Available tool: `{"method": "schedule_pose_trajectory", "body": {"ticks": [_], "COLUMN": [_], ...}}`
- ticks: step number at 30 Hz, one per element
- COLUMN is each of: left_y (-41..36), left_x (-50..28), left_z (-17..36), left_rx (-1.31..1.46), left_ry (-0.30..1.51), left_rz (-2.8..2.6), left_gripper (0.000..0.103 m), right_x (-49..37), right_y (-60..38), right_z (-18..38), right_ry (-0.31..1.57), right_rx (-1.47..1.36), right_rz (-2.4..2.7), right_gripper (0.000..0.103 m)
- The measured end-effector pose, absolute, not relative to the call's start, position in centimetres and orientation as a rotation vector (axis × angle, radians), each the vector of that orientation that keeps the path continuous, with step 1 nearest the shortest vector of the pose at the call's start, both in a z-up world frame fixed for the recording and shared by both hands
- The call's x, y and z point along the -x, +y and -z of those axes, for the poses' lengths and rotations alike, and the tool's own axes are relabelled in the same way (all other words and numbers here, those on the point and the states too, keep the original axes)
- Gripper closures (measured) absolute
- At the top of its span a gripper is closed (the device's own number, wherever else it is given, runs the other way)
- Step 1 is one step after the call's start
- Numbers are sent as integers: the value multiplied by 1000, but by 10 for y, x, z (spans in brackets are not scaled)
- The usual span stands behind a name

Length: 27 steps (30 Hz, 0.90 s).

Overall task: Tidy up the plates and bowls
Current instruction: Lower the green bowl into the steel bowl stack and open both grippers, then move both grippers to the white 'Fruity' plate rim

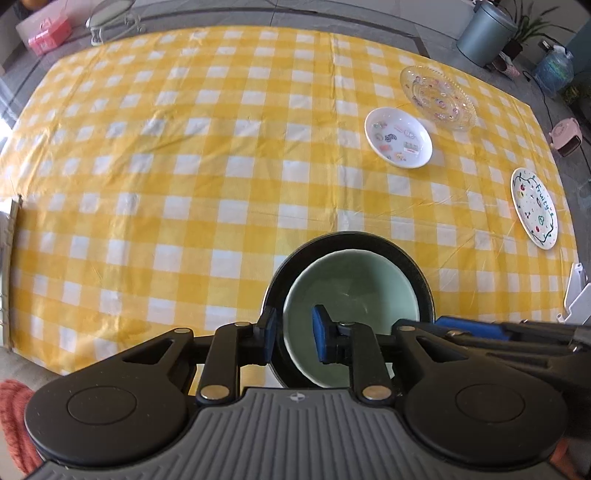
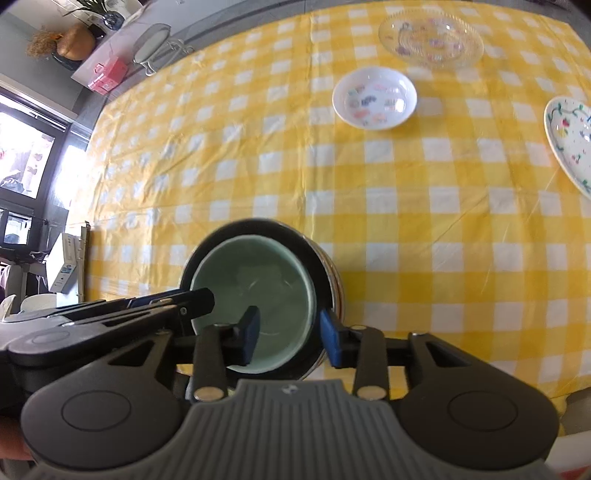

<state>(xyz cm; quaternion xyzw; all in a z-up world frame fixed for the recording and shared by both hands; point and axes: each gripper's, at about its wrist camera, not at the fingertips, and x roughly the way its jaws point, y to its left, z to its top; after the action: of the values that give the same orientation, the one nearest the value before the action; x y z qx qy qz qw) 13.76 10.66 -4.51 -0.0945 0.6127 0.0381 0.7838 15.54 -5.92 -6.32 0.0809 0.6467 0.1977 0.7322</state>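
A pale green bowl (image 1: 354,291) sits nested inside a black bowl (image 1: 406,258) on the yellow checked tablecloth (image 1: 184,184). My left gripper (image 1: 293,338) straddles the left rims of both bowls, one pad outside the black bowl, one inside the green one. My right gripper (image 2: 290,338) straddles their right rims (image 2: 314,291) the same way. Both sets of jaws look closed on the walls. Farther off lie a small white patterned bowl (image 1: 398,137), a clear glass plate (image 1: 437,96) and a white fruit-painted plate (image 1: 533,207).
The table's right edge runs just past the fruit plate. A grey bin (image 1: 485,31), a water jug (image 1: 554,70) and a pink heater (image 1: 565,136) stand on the floor beyond. A wire stand (image 2: 153,46) and a pink box (image 2: 107,74) sit past the far left corner.
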Motion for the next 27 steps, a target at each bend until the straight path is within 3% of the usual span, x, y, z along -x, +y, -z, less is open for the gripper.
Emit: {"method": "schedule_pose_trajectory", "body": {"ticks": [8, 17, 27], "left_y": [97, 72, 27], "left_x": [-123, -98, -81], "left_z": [17, -2, -1], "left_rx": [201, 207, 306], "left_ry": [1190, 989, 775], "left_rz": [9, 82, 212], "left_gripper": [76, 76, 76], "right_x": [-148, -119, -104], "right_y": [-81, -125, -209], "right_z": [39, 11, 36], "right_ry": [1342, 1076, 857], "right_rx": [-191, -128, -217], "right_rz": [-438, -409, -321], "right_gripper": [57, 50, 49]}}
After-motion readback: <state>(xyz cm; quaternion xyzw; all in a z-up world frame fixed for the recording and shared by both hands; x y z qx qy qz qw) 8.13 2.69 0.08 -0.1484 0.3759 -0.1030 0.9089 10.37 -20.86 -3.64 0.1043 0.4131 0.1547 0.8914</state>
